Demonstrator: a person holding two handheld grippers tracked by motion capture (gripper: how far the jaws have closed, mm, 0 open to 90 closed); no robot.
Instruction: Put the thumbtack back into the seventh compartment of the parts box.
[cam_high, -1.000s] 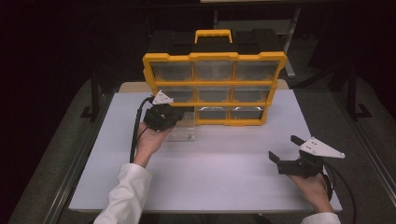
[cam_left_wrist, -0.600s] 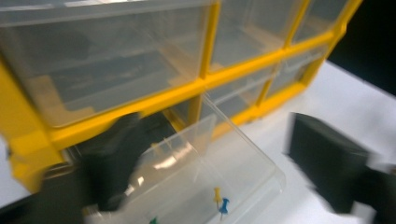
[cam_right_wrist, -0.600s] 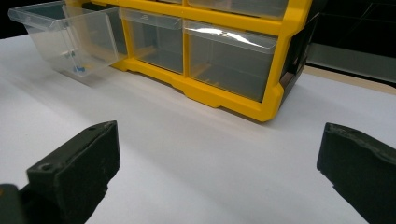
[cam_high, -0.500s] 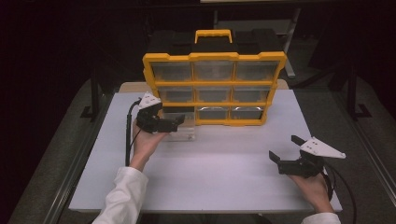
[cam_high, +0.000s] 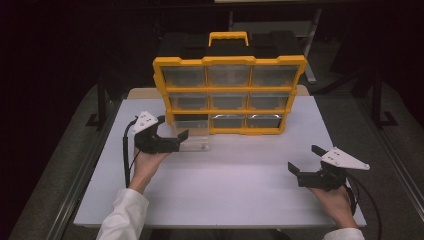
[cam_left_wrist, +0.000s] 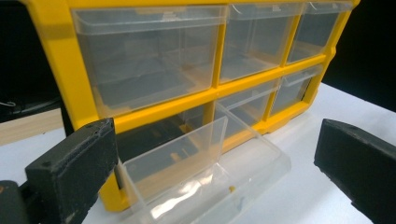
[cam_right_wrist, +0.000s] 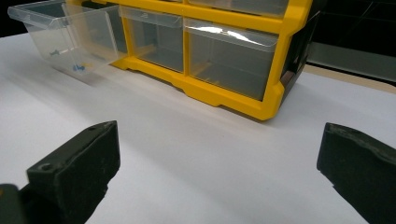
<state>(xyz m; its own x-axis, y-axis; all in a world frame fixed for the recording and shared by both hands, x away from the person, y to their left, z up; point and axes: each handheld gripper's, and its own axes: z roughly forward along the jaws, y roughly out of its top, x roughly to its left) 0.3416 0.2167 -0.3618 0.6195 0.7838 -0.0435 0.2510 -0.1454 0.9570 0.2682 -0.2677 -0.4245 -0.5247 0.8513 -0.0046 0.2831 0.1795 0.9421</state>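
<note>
A yellow organizer (cam_high: 230, 90) with clear drawers stands at the back of the white table (cam_high: 225, 190). Its bottom-left drawer (cam_high: 194, 142) is pulled out onto the table, with a few tiny bits in it. My left gripper (cam_high: 172, 127) is at the drawer's left end. Its jaws have just been opening and now stand wide, with nothing pressed between them. In the left gripper view the drawer (cam_left_wrist: 187, 168) lies just ahead of the left gripper (cam_left_wrist: 217, 158). My right gripper (cam_high: 305, 160) rests open at the front right, far from the organizer (cam_right_wrist: 224, 98) and holding nothing.
The organizer's other drawers (cam_left_wrist: 149, 51) are shut and look empty. A black carry handle section tops the organizer (cam_high: 228, 37). Bare table stretches between the two hands, and dark floor surrounds the table edges (cam_high: 80, 175).
The left jaws went from shut at the drawer to wide open, and the left hand drew back left and toward the person. The drawer stays pulled out. The right hand has not moved.
</note>
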